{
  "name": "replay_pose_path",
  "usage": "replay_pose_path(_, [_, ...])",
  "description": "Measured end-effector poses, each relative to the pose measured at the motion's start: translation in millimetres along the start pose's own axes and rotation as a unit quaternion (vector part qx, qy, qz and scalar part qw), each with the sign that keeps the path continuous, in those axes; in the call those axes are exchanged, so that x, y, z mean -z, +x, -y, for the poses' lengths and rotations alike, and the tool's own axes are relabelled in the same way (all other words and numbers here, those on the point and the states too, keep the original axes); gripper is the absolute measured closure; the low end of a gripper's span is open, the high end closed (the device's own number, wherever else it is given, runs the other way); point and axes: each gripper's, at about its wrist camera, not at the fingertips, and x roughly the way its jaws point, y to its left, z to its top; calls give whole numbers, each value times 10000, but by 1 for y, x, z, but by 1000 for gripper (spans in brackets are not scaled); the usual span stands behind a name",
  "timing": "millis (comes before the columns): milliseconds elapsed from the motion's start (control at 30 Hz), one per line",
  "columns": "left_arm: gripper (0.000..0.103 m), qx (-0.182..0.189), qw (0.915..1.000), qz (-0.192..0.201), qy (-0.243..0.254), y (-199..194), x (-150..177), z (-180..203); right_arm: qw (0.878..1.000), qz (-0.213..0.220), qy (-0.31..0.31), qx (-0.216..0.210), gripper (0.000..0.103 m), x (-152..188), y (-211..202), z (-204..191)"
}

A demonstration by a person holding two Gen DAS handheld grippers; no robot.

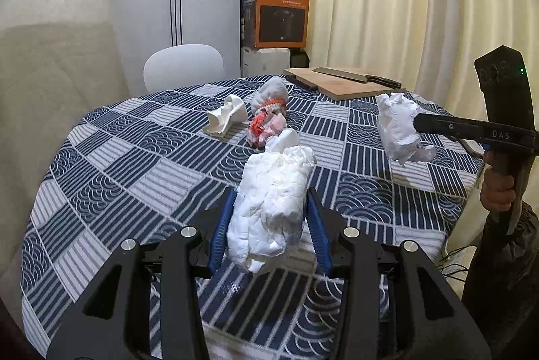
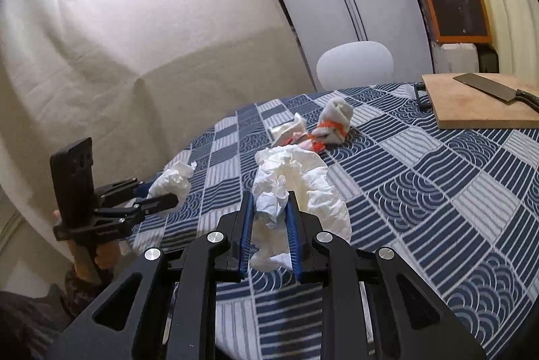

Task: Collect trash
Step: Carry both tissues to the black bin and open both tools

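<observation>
Left wrist view:
- The left gripper [image 1: 269, 208] has its blue pads [image 1: 222, 225] pressed on either side of a crumpled white tissue wad [image 1: 269, 205], held up above the table [image 1: 118, 164].
- The wad sticks out well past the fingertips, toward the middle of the table.
- The right gripper [image 1: 416, 124] comes in from the right edge, clamped on a second white wad [image 1: 399, 132] that hangs above the cloth (a shadow lies on the cloth below it).
- More trash lies on the patterned cloth beyond: a folded napkin [image 1: 227, 116], a red-and-white wrapper [image 1: 264, 127] just beside it, and a grey bundle [image 1: 271, 94] with an orange band touching the wrapper's far side.
- A board [image 1: 350, 85] sits at the far edge with a cleaver [image 1: 350, 75] lying flat on it.
- A white chair [image 1: 183, 65] stands behind the table, and an orange box [image 1: 279, 13] is stacked near the curtain [image 1: 404, 6].

Right wrist view:
- The right gripper [image 2: 269, 211] has narrowed onto its tissue wad [image 2: 296, 185], the blue pads [image 2: 247, 225] pinching the lower middle while loose folds spill out to the right.
- The left gripper [image 2: 161, 198] shows at the left, held by a hand [image 2: 101, 255], its fingers closed around the other wad [image 2: 171, 181] over the table's edge.
- Napkin [image 2: 286, 129], wrapper [image 2: 306, 141] and bundle [image 2: 335, 121] lie clustered mid-table [image 2: 471, 191], well apart from both grippers.
- The board [image 2: 478, 110] and cleaver [image 2: 488, 87] are at the upper right, the chair [image 2: 355, 63] behind.
</observation>
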Motion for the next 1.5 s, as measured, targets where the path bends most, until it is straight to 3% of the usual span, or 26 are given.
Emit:
replay_pose_path(767, [60, 587, 9965, 162, 565, -52, 72, 55, 9976, -223, -373, -539, 84, 85, -52, -37])
replay_pose_path(967, [60, 891, 9931, -47, 760, -49, 89, 67, 9950, -424, -339, -838, 83, 109, -64, -42])
replay_pose_path(1500, [60, 1348, 9807, -808, 1160, -14, 120, 92, 9856, -1521, -260, -690, 83, 162, -21, -39])
